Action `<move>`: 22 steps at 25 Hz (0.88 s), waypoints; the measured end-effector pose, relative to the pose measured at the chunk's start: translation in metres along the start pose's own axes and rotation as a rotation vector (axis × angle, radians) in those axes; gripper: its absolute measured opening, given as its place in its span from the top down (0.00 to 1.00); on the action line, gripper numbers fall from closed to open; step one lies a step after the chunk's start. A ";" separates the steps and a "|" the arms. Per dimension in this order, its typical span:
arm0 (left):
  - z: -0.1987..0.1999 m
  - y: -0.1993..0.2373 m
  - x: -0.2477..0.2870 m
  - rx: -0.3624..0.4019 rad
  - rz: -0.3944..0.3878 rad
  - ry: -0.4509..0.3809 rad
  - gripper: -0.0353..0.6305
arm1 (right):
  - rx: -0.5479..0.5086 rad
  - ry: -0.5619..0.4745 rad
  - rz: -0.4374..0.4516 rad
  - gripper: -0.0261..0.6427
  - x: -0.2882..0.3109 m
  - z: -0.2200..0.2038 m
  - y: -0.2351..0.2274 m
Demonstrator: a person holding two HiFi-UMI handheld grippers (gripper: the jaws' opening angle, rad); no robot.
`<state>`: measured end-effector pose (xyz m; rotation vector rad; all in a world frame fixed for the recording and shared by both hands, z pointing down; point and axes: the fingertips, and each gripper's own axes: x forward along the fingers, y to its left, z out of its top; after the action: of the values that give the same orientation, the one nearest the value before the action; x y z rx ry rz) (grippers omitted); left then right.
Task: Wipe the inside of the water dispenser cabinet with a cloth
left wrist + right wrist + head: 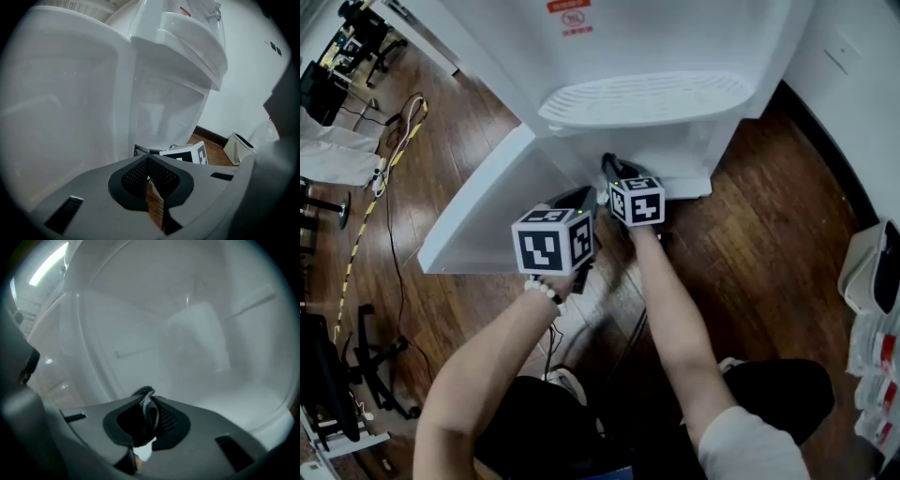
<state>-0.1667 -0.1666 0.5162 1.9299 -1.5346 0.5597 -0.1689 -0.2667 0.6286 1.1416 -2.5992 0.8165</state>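
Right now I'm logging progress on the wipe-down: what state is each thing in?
Door: swung open.
Left hand-held gripper: shut, empty.
Right hand-held gripper: shut on the cloth.
Cloth: bunched, pinched between the jaws.
Cabinet: open, right hand-held gripper reaching inside.
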 end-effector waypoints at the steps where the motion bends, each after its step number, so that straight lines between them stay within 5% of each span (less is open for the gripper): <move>1: -0.002 -0.001 0.000 -0.006 -0.004 0.006 0.95 | -0.025 0.029 -0.009 0.92 0.003 -0.005 -0.001; 7: -0.008 -0.013 0.002 -0.021 -0.036 0.029 0.95 | -0.064 0.089 -0.021 0.92 0.010 -0.012 -0.007; 12: -0.006 -0.012 0.000 -0.035 -0.033 0.021 0.95 | 0.125 -0.158 0.129 0.92 -0.014 0.037 -0.001; 22: 0.003 -0.005 -0.002 -0.041 -0.005 -0.002 0.95 | -0.087 -0.399 0.253 0.92 -0.046 0.129 0.053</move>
<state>-0.1627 -0.1662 0.5117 1.9036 -1.5309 0.5199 -0.1696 -0.2800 0.4827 1.0564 -3.1213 0.5556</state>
